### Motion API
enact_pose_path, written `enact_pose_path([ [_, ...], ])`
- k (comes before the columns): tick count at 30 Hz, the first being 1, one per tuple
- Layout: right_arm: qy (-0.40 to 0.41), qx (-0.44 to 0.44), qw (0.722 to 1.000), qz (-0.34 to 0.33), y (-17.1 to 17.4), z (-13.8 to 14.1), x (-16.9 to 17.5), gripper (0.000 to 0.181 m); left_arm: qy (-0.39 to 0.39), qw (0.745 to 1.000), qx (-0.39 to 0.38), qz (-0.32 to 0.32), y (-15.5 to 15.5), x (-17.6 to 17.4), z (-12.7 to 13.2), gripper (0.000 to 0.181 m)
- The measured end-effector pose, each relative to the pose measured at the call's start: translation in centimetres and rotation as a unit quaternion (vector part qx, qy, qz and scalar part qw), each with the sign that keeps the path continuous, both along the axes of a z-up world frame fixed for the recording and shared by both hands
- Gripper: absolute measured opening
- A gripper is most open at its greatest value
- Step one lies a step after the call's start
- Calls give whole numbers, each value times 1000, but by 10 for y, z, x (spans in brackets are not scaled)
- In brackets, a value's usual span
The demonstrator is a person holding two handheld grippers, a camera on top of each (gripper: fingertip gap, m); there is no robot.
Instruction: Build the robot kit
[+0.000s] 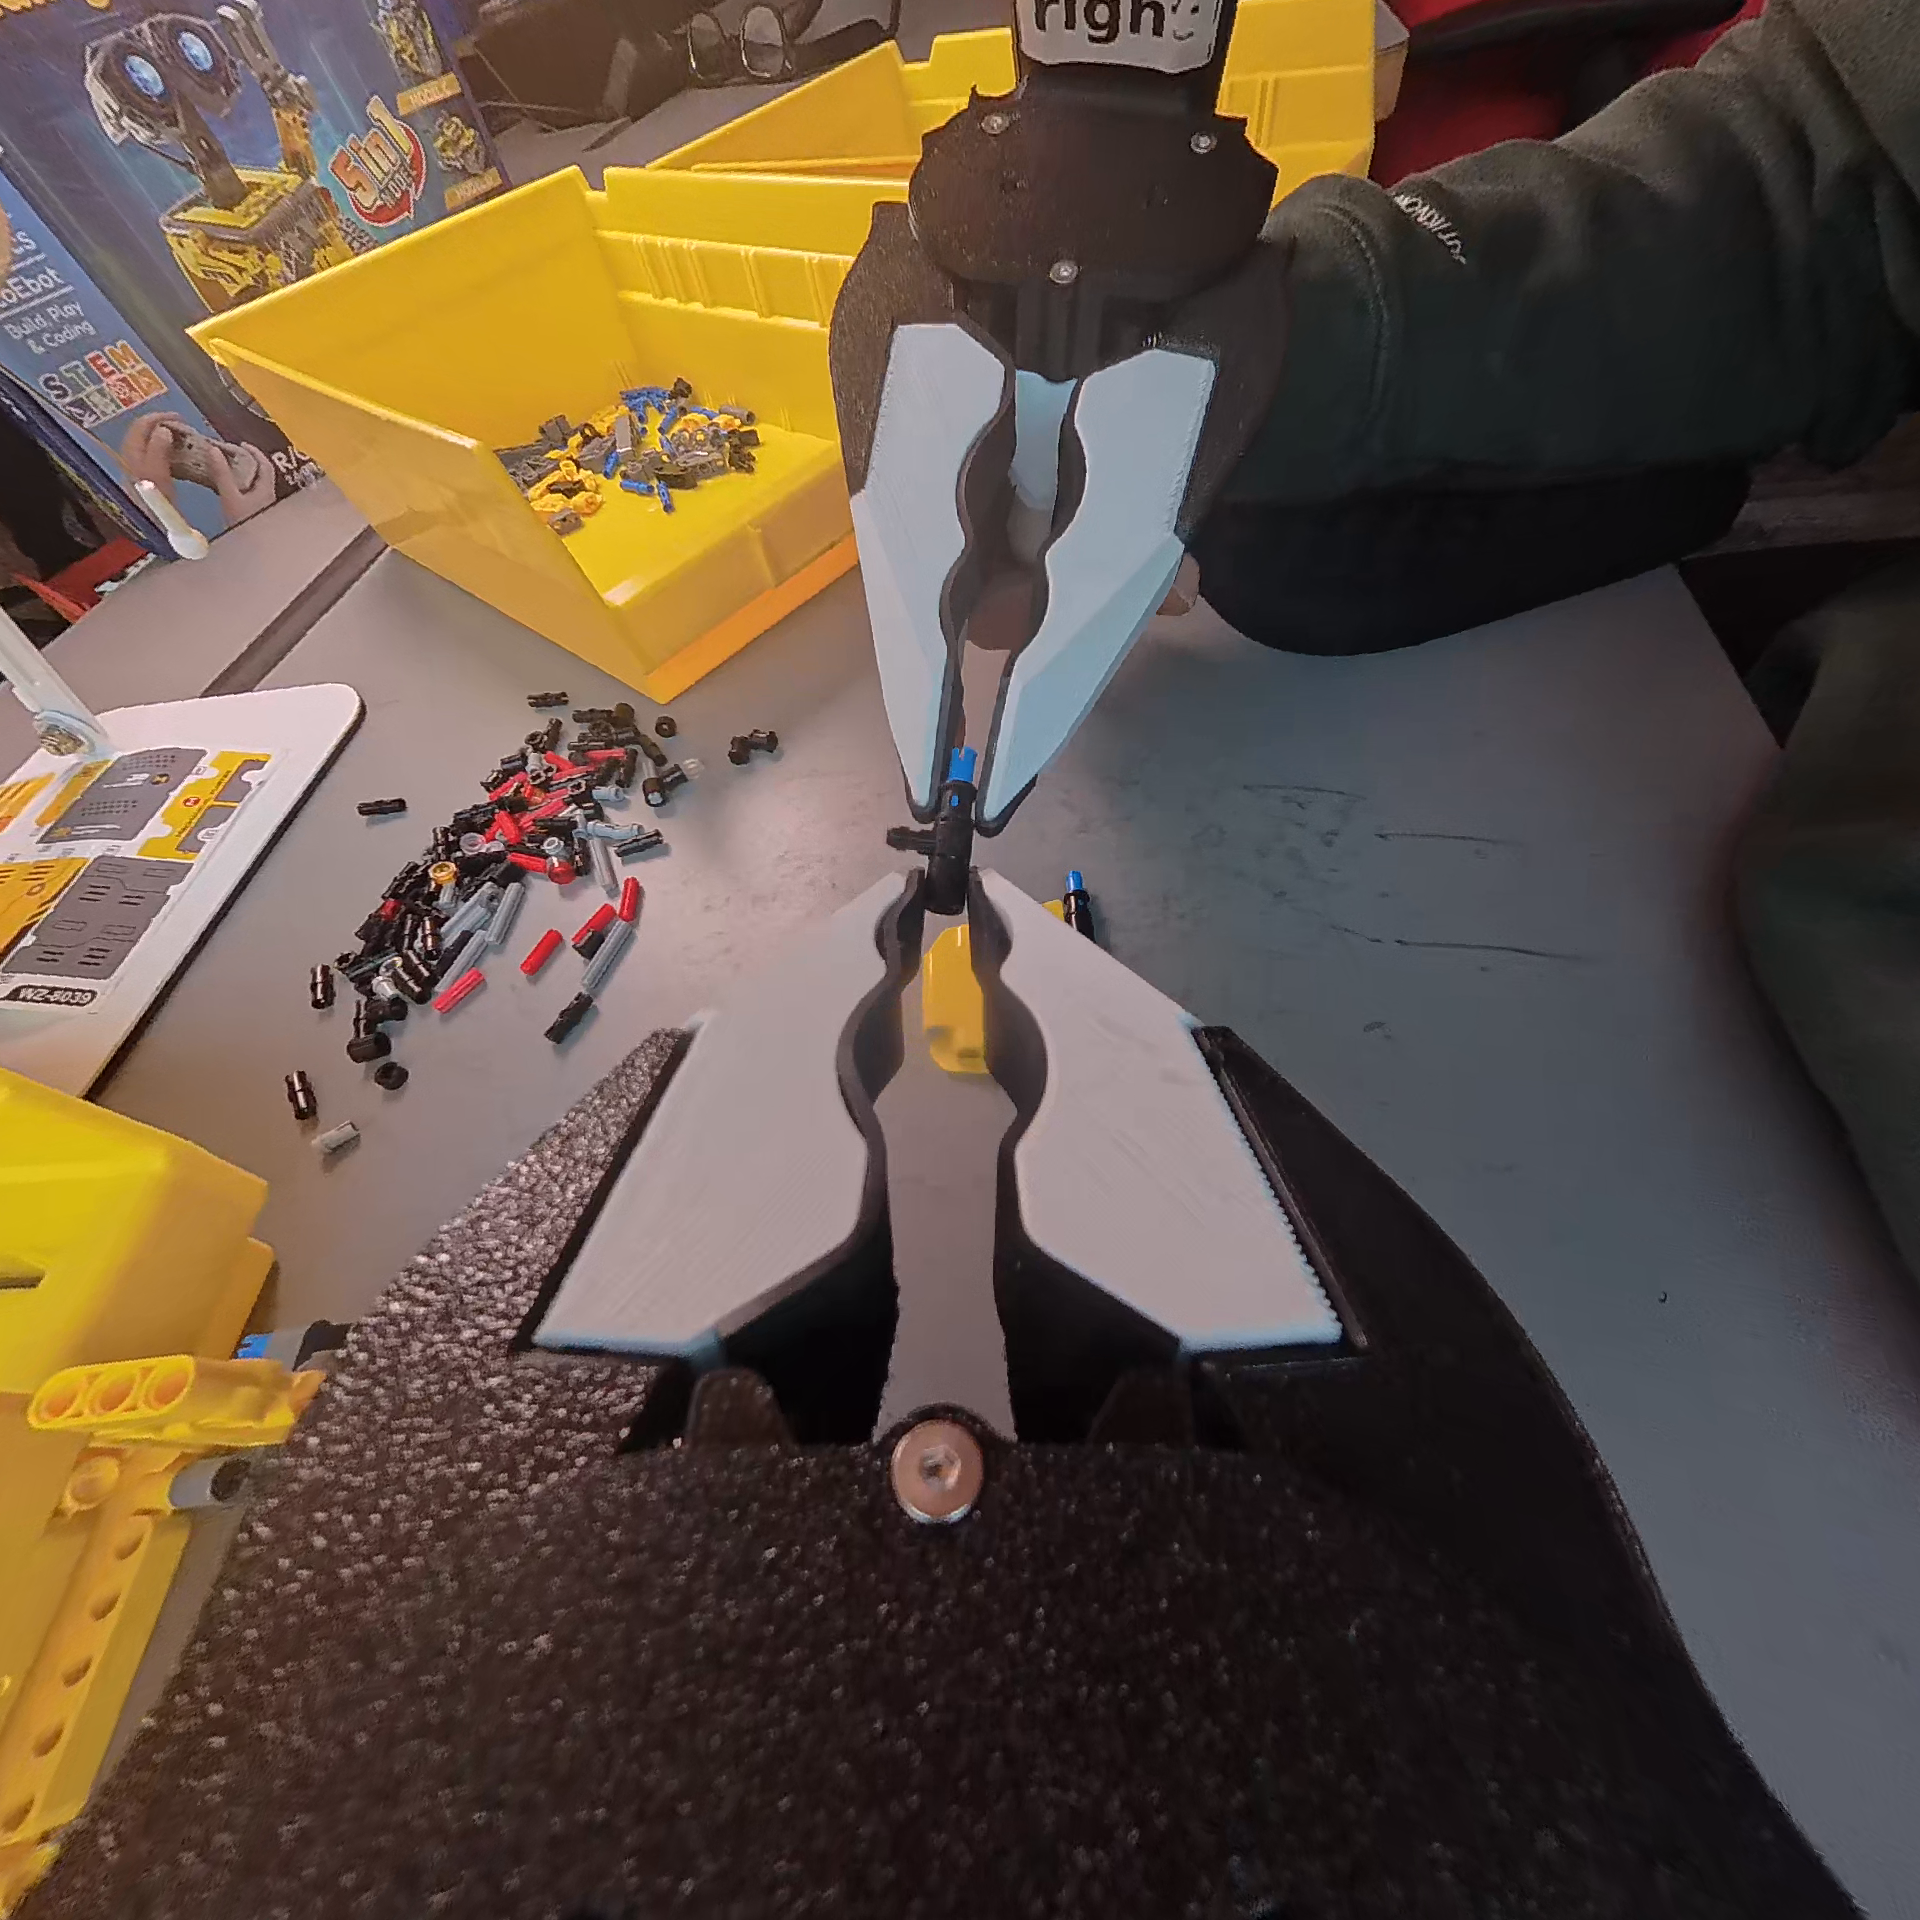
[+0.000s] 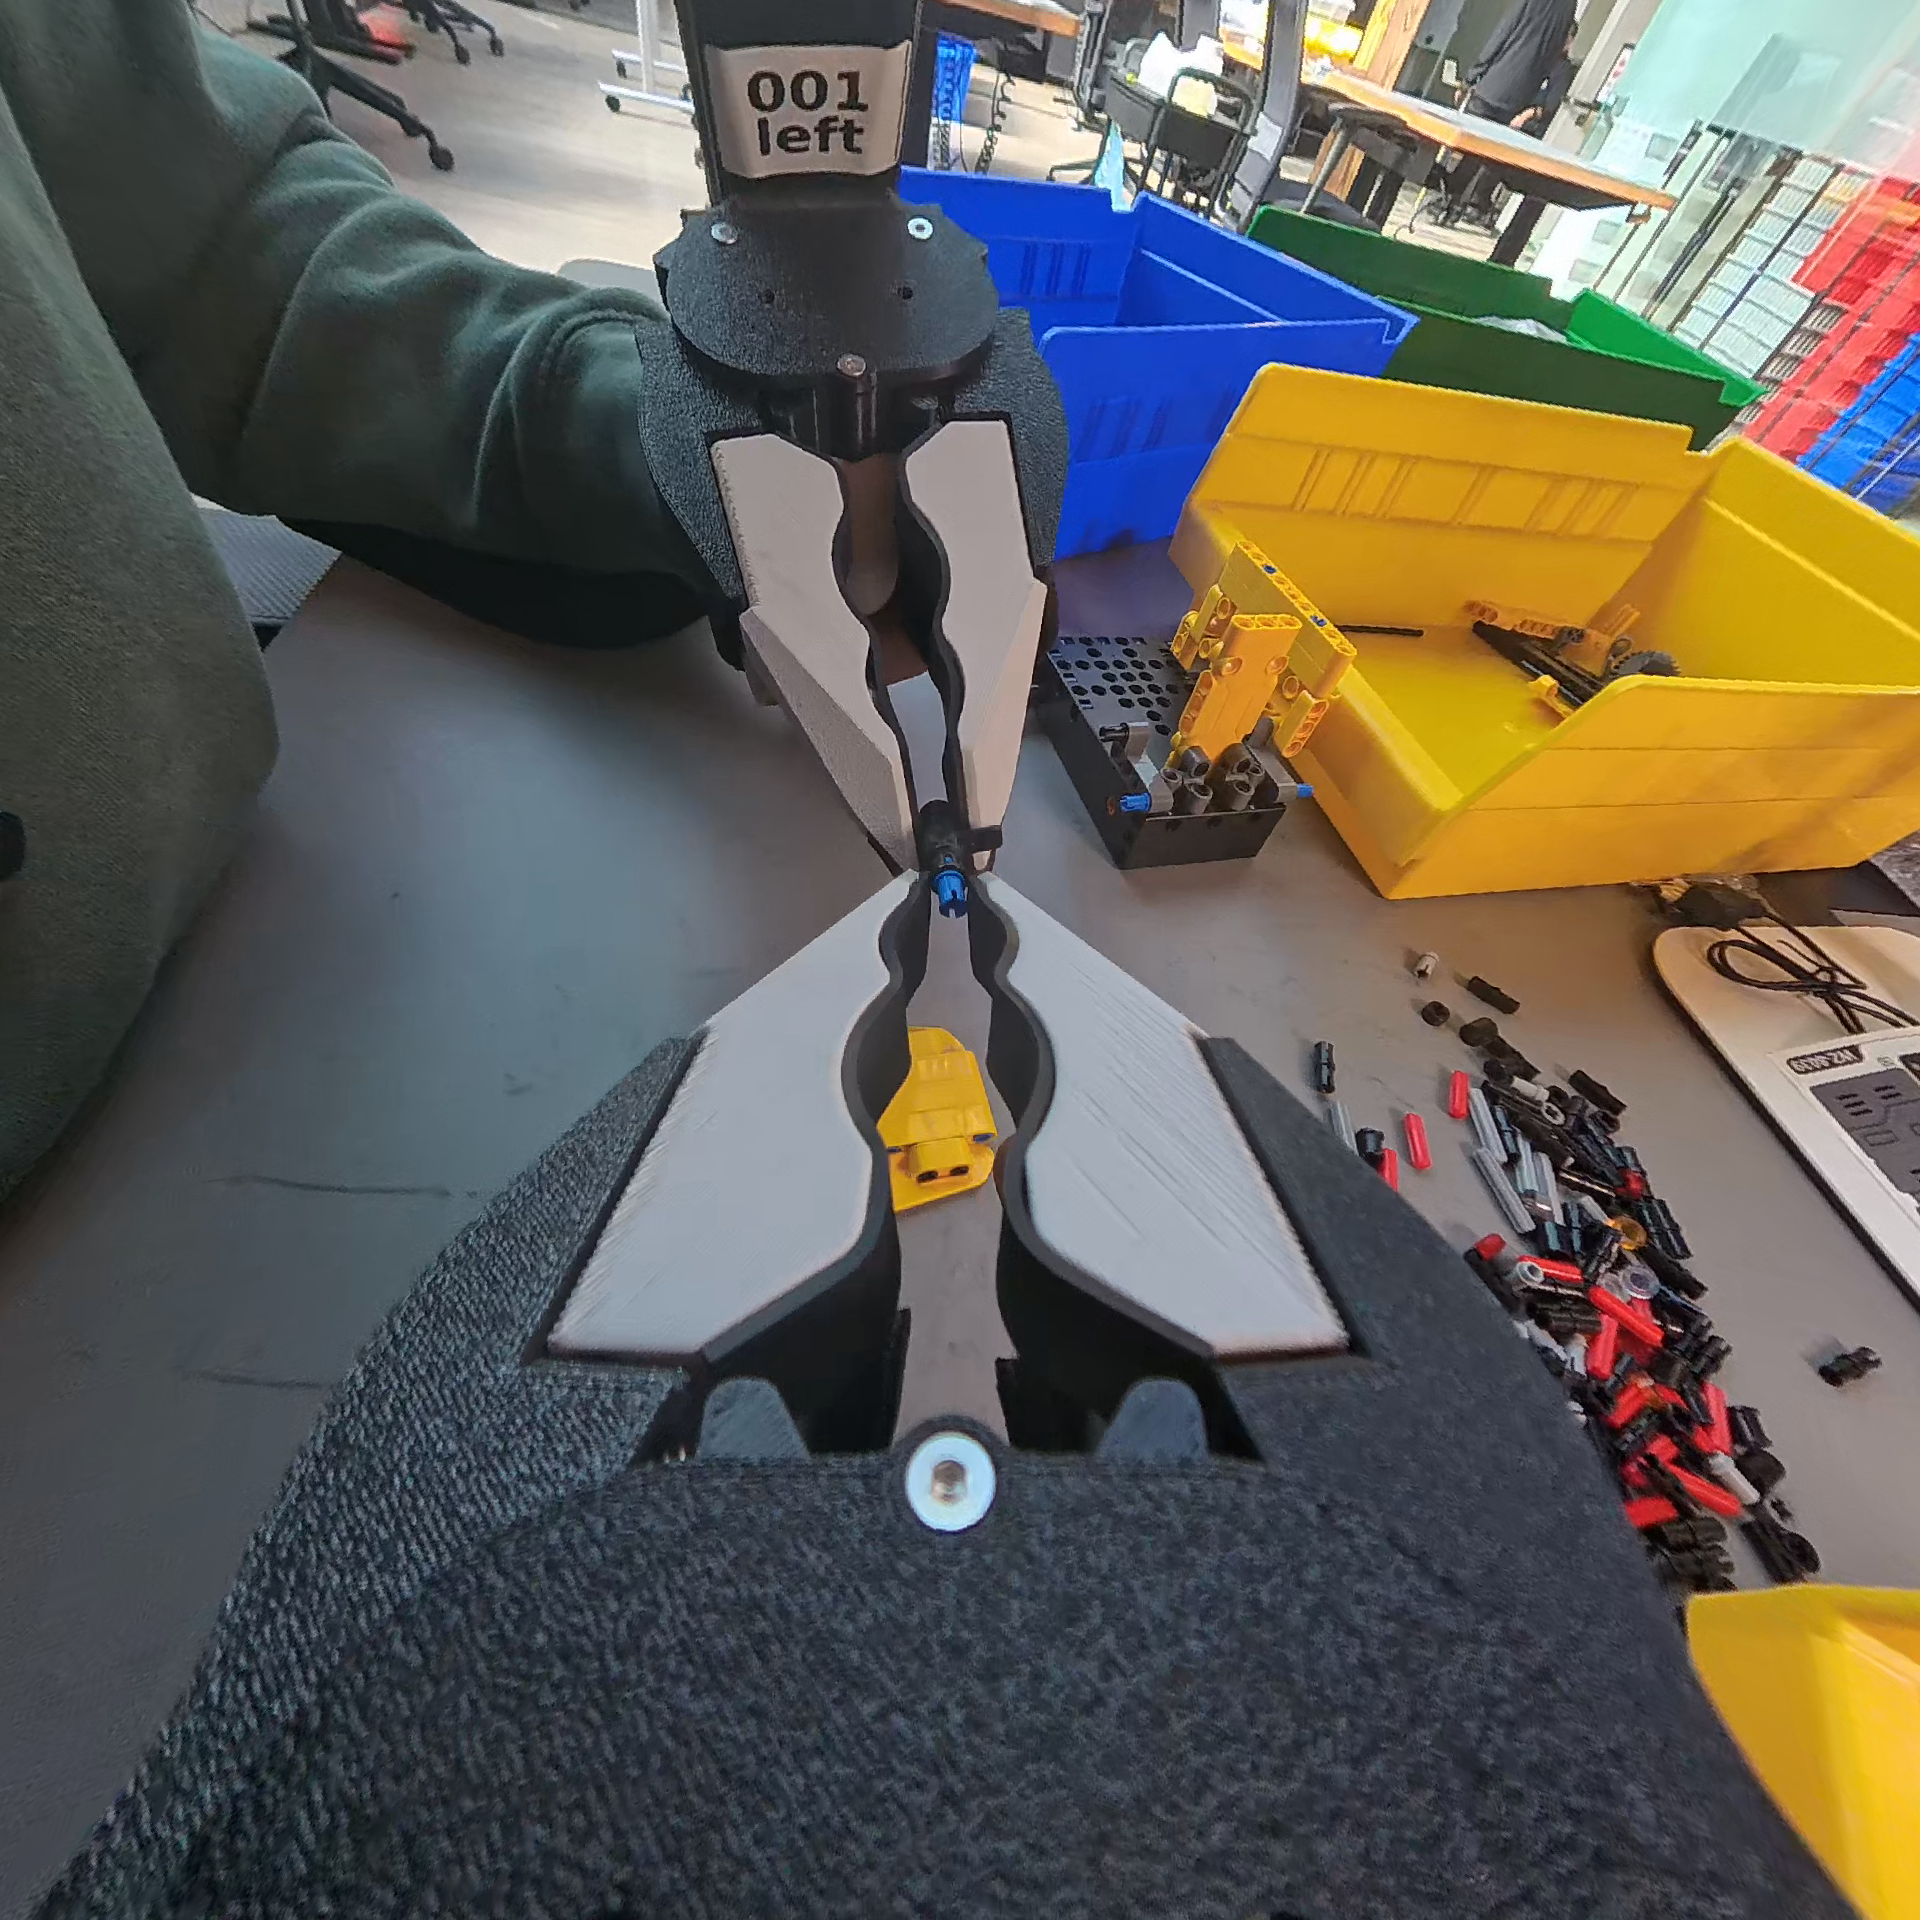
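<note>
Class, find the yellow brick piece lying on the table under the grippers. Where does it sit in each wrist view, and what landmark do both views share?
Left wrist view: the yellow brick piece shows just above centre, in the gap between the near gripper's fingers.
Right wrist view: it lies a little below centre, again framed between the near fingers.
Shared landmark: the pile of small red, black and grey pins, left of it in the left view, right of it in the right view.
</note>
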State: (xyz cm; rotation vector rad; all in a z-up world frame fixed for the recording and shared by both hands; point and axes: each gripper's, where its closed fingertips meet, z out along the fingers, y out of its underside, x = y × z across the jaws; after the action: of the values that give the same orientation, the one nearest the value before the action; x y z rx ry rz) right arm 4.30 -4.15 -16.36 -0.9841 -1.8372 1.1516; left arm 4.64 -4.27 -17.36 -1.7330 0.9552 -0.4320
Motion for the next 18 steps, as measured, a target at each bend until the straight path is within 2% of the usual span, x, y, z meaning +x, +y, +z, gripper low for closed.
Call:
enact_pose_path([
  [3,-22,13,1000,12,-4,-9,2,7,13,999,-28,-23,-7,2,-9,6],
  [9,-99,61,992,42,-16,-45,9,8,64,988,-125,-60,-23,7,-46,6],
  [18,-97,43,994,20,0,-36,13,18,86,979,-174,-58,-28,4,-63,6],
])
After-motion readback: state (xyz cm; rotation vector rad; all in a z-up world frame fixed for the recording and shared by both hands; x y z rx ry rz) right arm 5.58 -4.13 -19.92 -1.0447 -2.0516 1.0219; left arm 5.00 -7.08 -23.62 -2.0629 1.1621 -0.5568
